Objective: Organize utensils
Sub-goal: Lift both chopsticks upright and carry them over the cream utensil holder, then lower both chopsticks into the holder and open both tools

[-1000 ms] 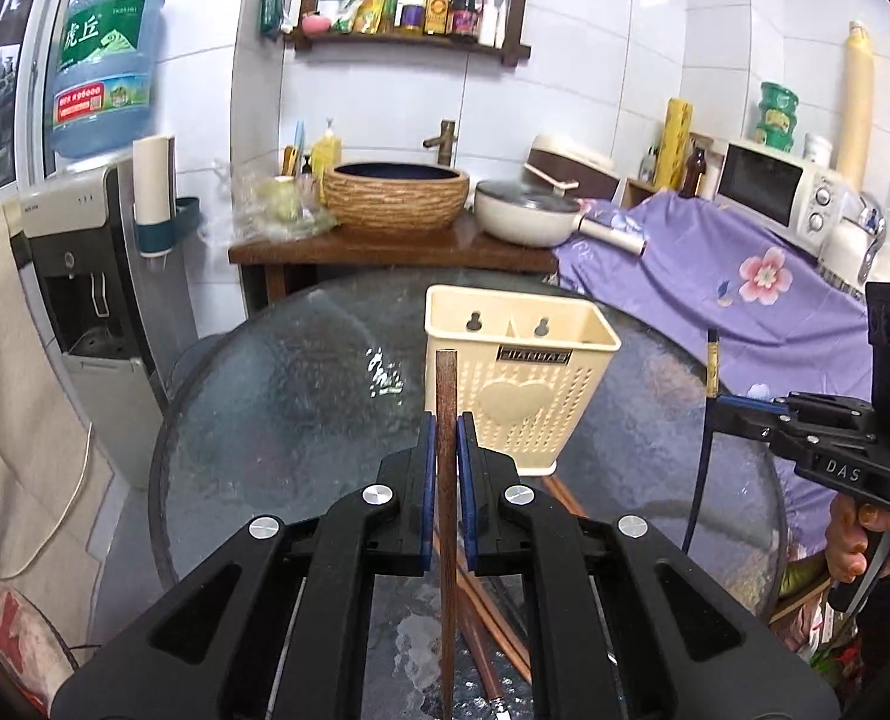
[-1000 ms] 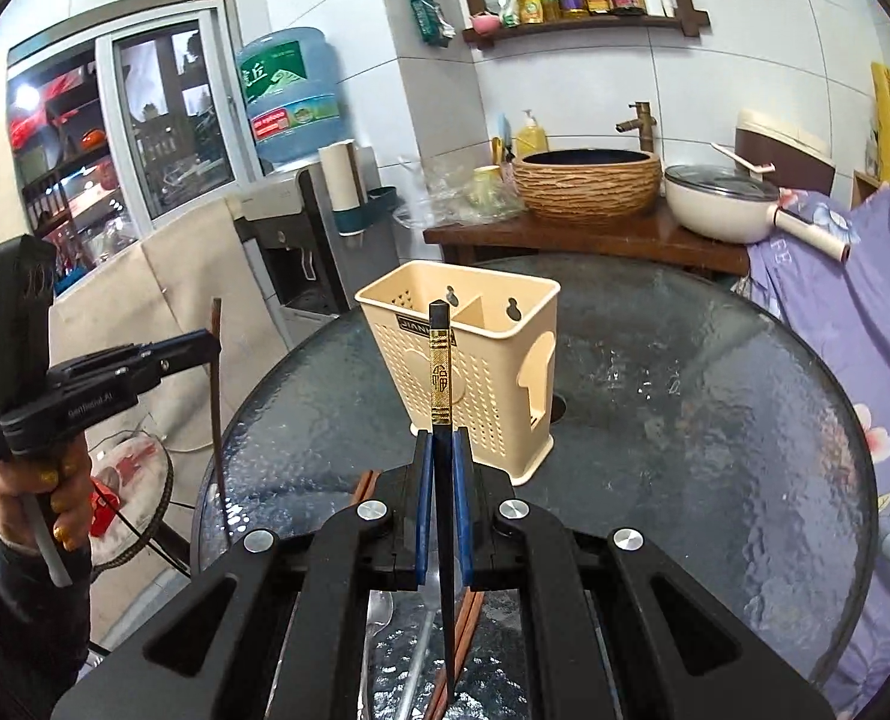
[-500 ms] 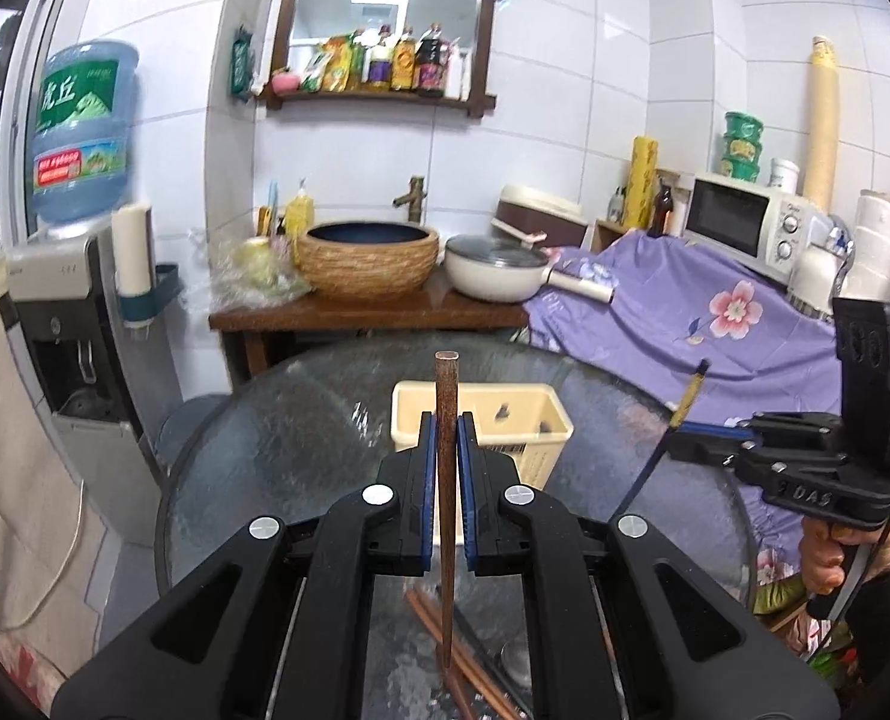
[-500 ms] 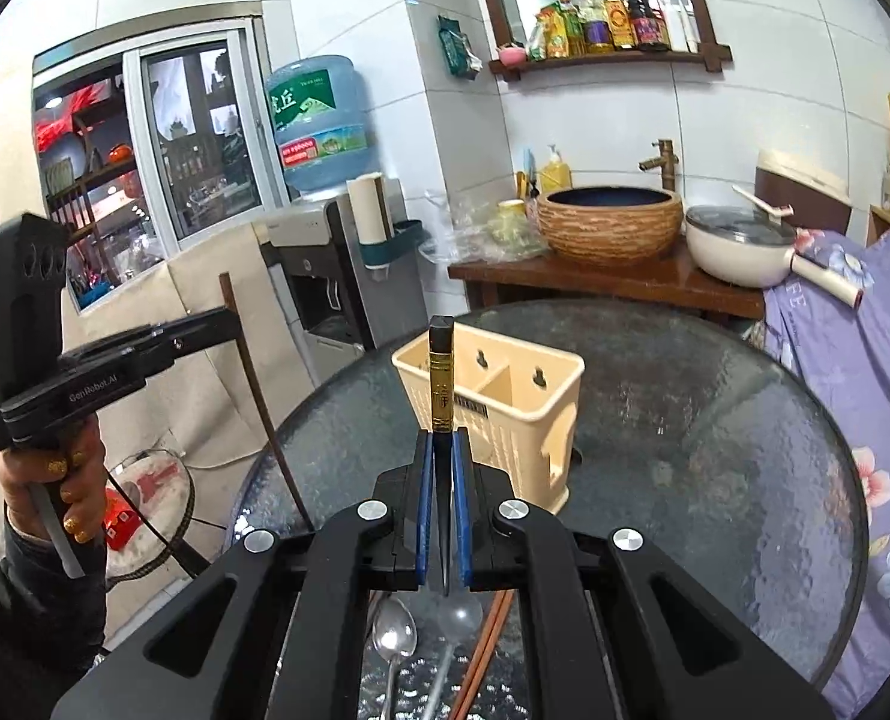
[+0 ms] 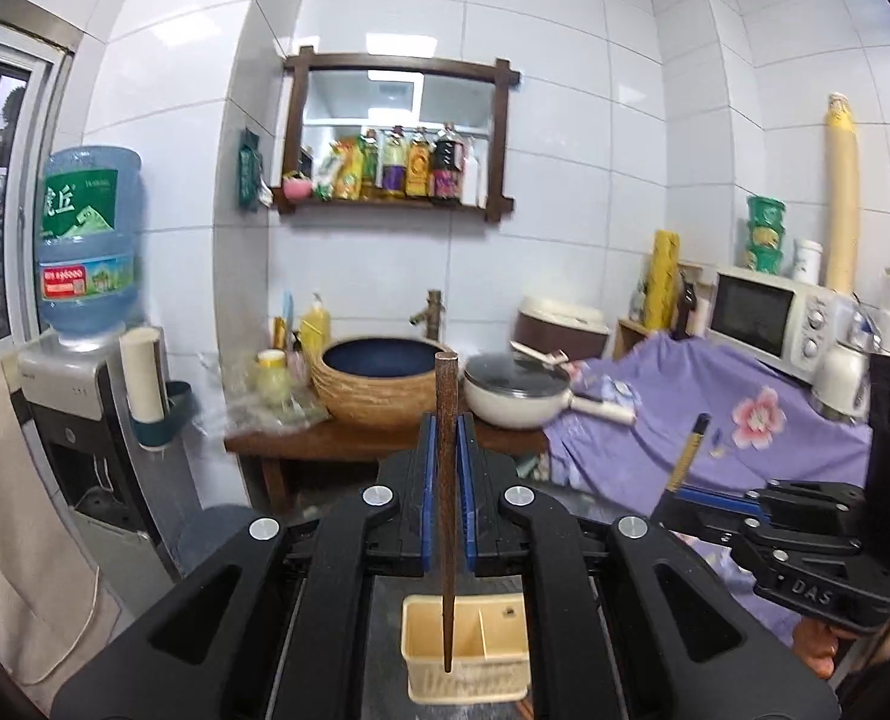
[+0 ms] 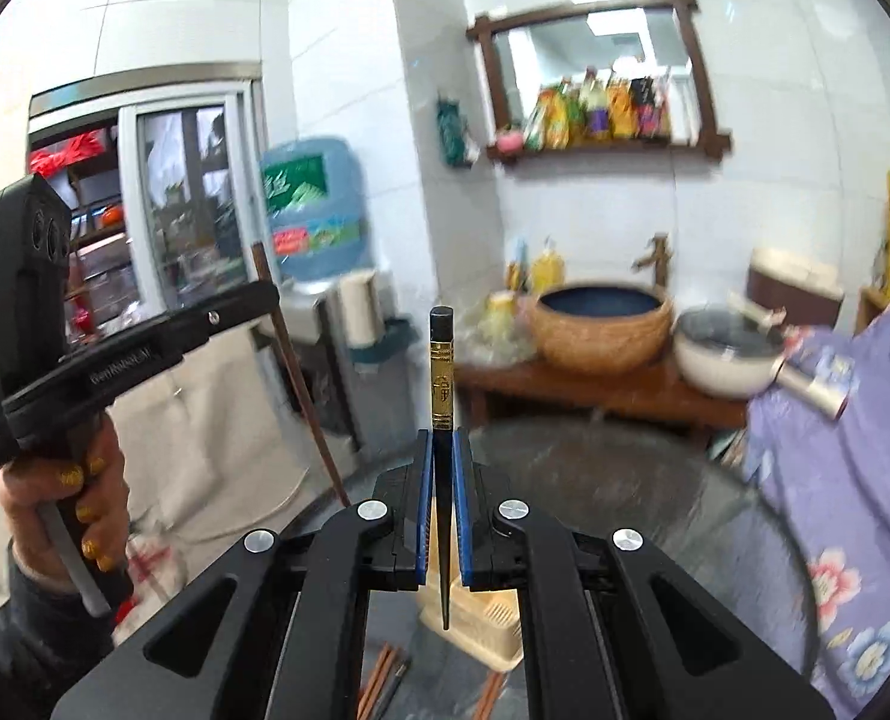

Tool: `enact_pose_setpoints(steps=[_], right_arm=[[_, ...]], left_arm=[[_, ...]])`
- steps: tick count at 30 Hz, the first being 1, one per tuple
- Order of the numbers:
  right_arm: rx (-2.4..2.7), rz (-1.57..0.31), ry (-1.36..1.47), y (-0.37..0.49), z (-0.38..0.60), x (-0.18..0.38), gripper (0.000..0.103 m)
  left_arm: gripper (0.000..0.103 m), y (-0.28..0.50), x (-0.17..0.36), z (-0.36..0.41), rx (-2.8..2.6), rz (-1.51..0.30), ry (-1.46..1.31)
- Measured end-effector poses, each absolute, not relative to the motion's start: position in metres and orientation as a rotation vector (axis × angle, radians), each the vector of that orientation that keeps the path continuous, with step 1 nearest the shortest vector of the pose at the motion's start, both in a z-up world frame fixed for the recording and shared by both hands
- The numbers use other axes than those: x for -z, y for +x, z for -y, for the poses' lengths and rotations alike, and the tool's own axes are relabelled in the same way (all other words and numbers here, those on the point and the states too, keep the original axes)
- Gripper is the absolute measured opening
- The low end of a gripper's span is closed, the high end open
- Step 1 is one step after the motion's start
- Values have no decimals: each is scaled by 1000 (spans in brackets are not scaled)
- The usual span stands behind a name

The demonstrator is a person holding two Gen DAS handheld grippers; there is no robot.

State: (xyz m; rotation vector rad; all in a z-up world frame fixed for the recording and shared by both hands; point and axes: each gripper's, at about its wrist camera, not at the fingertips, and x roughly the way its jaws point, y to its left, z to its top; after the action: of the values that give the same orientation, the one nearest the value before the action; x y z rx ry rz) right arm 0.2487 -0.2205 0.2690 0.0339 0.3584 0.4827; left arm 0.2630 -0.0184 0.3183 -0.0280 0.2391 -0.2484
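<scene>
Two fisheye views, each mounted just behind a gripper and looking forward along its fingers, slightly downward. Left view faces the tiled back wall head-on, with the right gripper [image 5: 679, 495] at its right edge. Right view angles leftward, with the left gripper [image 6: 267, 300] at its left. Shared: cream utensil basket [image 5: 466, 681] [image 6: 493, 624] below, wall shelf [image 5: 393, 204] [image 6: 607, 141], woven basin [image 5: 378, 387] [image 6: 601, 330].

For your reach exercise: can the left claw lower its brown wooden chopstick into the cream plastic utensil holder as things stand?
Probably yes: the brown wooden chopstick in the left claw hangs tip-down over the open cream plastic utensil holder, nothing between them.
</scene>
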Motion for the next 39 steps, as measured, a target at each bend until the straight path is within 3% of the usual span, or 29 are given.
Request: enact_pose_setpoints(steps=[6,22,39], right_arm=[[-425,-345,23,273,218,-249,6],[-395,-508,13,302,208,-160,6],[-366,-494,24,306,210,-153,10]], left_arm=[[7,296,-304,25,221,-250,-77],[7,337,-182,40,182,-442,-55],[8,352,-145,40,190,-539,-79]])
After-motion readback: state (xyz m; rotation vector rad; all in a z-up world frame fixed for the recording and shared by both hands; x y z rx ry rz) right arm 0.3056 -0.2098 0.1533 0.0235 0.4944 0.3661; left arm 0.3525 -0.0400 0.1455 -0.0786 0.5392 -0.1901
